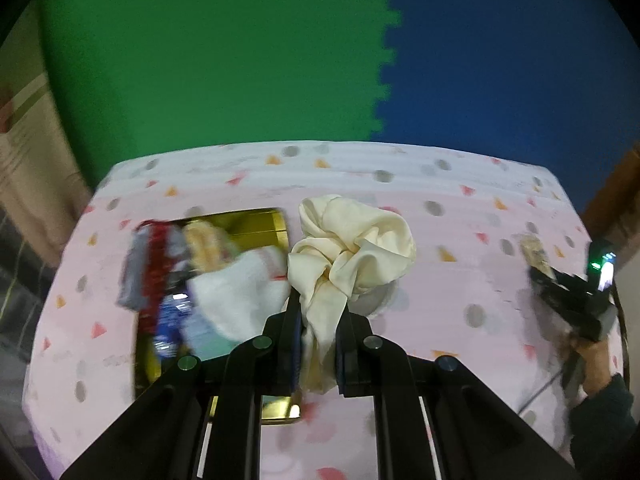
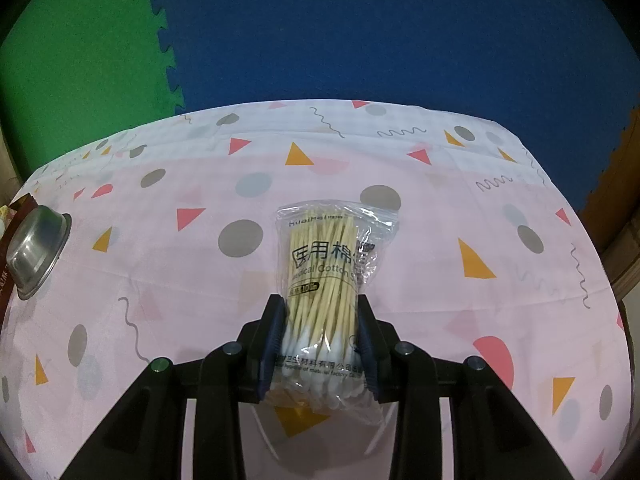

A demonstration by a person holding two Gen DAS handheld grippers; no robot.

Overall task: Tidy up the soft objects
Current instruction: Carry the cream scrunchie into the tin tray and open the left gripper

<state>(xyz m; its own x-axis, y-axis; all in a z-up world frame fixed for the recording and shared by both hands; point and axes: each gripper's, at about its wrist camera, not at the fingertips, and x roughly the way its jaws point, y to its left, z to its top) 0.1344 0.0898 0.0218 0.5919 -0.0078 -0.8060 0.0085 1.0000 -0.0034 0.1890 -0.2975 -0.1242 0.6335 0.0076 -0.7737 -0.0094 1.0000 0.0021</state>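
Observation:
My left gripper (image 1: 319,308) is shut on a cream satin scrunchie (image 1: 352,248) and holds it above the pink patterned tablecloth (image 1: 460,300), just right of a gold tray (image 1: 256,222) that holds several soft items, among them a white cloth (image 1: 240,296). My right gripper (image 2: 322,312) is shut on a clear bag of cotton swabs (image 2: 326,280) and holds it over the tablecloth (image 2: 160,260). The right gripper also shows in the left wrist view (image 1: 536,258), at the far right with the bag in it.
A steel bowl (image 2: 38,252) lies at the table's left edge in the right wrist view. Green and blue foam floor mats (image 1: 240,60) lie beyond the table. A cardboard box (image 1: 24,152) stands to the far left.

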